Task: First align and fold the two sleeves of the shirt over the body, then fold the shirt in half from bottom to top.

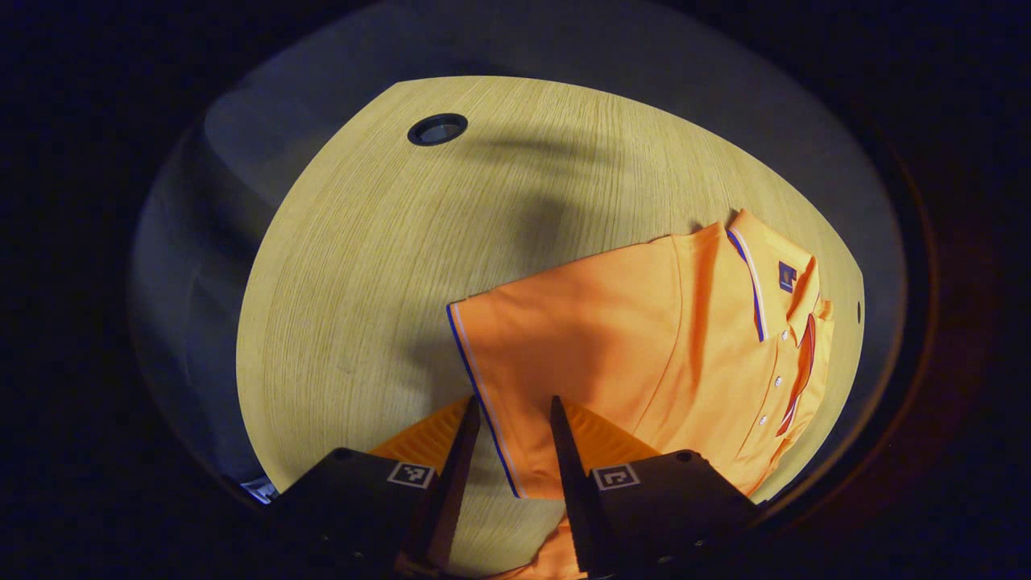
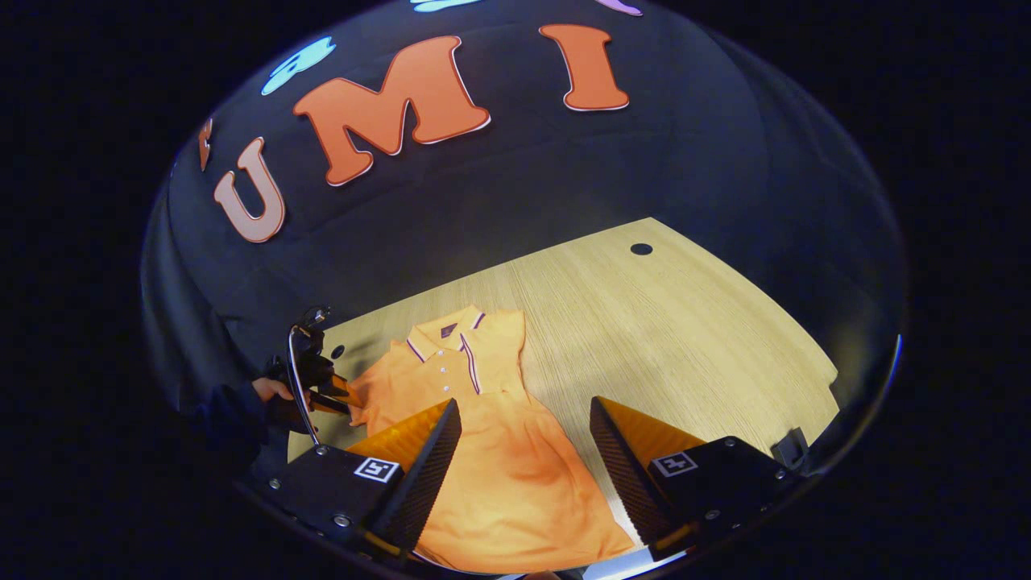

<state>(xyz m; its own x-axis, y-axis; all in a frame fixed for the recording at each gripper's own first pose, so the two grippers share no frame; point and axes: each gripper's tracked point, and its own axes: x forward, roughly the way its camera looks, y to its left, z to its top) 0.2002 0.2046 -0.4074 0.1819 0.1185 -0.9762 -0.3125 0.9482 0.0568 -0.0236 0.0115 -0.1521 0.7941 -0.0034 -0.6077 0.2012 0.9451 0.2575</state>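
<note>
wooden table (image 2: pixel 685 322) with curved far edge, bare and open to the right of the shirt as far as a round grommet hole (image 2: pixel 641 249) in the right gripper view. orange polo shirt (image 2: pixel 491 435) flat on the table, collar (image 2: pixel 441 338) toward the wall, hem at the near edge, one sleeve (image 1: pixel 564 346) spread flat with its striped cuff edge between the fingers in the left gripper view. left gripper (image 1: pixel 515 439) apart and low over that cuff, contact not discernible; right gripper (image 2: pixel 523 443) spread wide above the lower body of the shirt, clamped on nothing.
</note>
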